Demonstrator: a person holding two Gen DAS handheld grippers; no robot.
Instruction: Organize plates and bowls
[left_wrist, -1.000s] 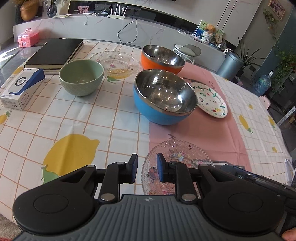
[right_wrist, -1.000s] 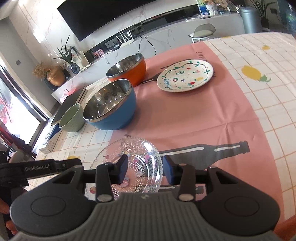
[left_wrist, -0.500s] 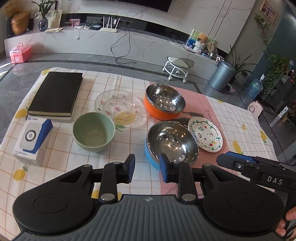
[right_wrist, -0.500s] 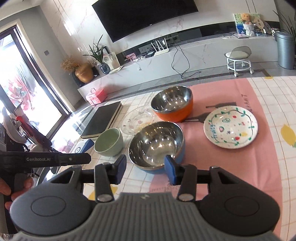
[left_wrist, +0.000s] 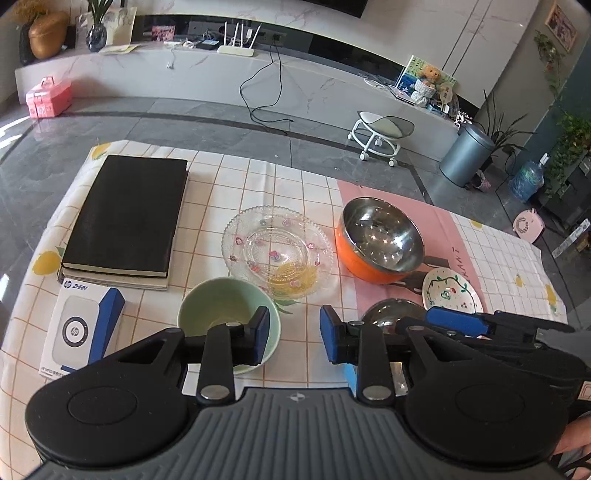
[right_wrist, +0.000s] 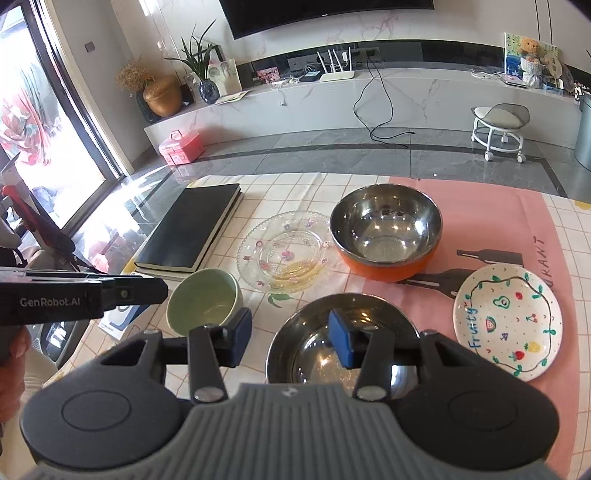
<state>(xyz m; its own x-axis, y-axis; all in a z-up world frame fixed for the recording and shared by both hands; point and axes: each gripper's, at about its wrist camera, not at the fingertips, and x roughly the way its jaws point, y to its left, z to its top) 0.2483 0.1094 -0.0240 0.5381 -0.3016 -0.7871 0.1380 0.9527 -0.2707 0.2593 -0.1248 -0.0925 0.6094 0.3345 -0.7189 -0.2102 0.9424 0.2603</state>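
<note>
Having risen clear of the table (left_wrist: 303, 184), both tools empty, left tool (left_wrist: 294, 339) parting wider.

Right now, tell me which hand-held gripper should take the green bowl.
Left, probably. The left hand-held gripper is open and empty, with the green bowl just under its left finger. The right hand-held gripper, also open, sits over the steel bowl.

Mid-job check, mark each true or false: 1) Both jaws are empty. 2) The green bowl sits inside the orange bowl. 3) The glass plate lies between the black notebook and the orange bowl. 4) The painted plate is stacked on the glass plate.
1) True: left gripper and right gripper hold nothing.
2) False: the green bowl stands alone, apart from the orange bowl.
3) True: glass plate, black notebook.
4) False: the painted plate lies alone on the pink cloth.
</note>
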